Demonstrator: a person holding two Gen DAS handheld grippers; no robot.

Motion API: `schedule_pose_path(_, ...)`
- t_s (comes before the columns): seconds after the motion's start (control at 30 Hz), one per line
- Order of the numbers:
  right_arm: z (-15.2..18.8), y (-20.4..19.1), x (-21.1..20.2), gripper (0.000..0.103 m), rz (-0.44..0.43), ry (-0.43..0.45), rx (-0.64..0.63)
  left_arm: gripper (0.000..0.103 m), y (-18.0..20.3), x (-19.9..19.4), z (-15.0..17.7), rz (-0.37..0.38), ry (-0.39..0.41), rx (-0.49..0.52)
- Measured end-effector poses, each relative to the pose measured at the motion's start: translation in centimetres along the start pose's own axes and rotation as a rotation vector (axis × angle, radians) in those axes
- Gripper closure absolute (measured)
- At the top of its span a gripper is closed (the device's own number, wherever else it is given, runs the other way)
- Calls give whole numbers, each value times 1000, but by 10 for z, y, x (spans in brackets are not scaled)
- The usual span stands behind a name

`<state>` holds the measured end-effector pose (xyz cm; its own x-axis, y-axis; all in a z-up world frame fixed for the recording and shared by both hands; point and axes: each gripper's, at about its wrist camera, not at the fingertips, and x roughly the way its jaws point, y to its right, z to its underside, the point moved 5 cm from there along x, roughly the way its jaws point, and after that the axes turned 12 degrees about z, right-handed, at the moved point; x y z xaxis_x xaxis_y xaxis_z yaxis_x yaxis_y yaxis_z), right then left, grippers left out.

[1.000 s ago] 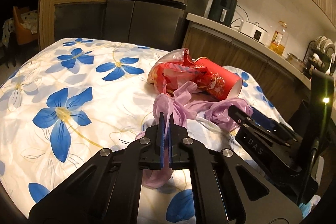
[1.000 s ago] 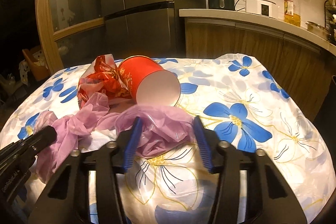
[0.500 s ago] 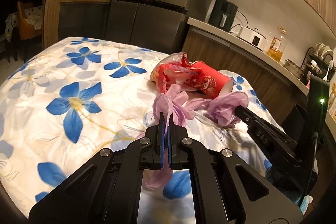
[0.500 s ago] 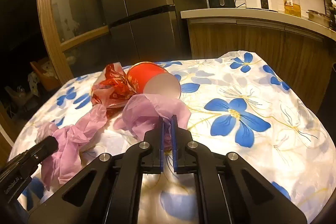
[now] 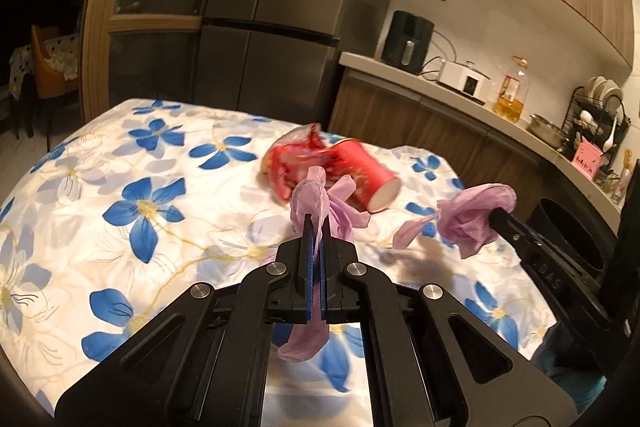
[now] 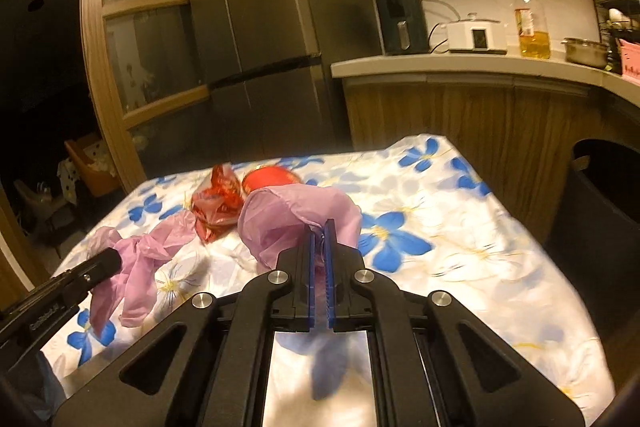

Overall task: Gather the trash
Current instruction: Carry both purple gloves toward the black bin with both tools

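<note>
Both pink gloves are now lifted clear of the tablecloth [image 5: 100, 163]. Left gripper [image 5: 316, 227] pinches one glove [image 5: 308, 195]; right gripper [image 6: 319, 231], just clamped, pinches the other glove [image 6: 288, 215]. Red cup [image 5: 368, 175] and wrapper [image 5: 292, 163] lie at 12 o'clock.

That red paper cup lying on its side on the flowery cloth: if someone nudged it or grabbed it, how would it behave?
The red paper cup lies on its side, so a nudge would probably send it rolling in a curve. It looks thin and empty, likely very light. Its open rim could well crumple if squeezed hard.
</note>
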<state>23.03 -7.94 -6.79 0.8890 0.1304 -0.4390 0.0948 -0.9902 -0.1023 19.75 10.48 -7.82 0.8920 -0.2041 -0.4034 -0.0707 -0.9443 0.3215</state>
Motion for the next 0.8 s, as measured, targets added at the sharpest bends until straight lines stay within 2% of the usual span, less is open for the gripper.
schedule_pose_path(0.3, -17, 43, -43, 98, 40, 78, 38, 102, 50, -4, -3, 50, 6, 49)
schedule_pose_path(0.8, -33, 118, -81, 98, 149, 155, 91, 102, 155, 18, -11, 158, 10, 204)
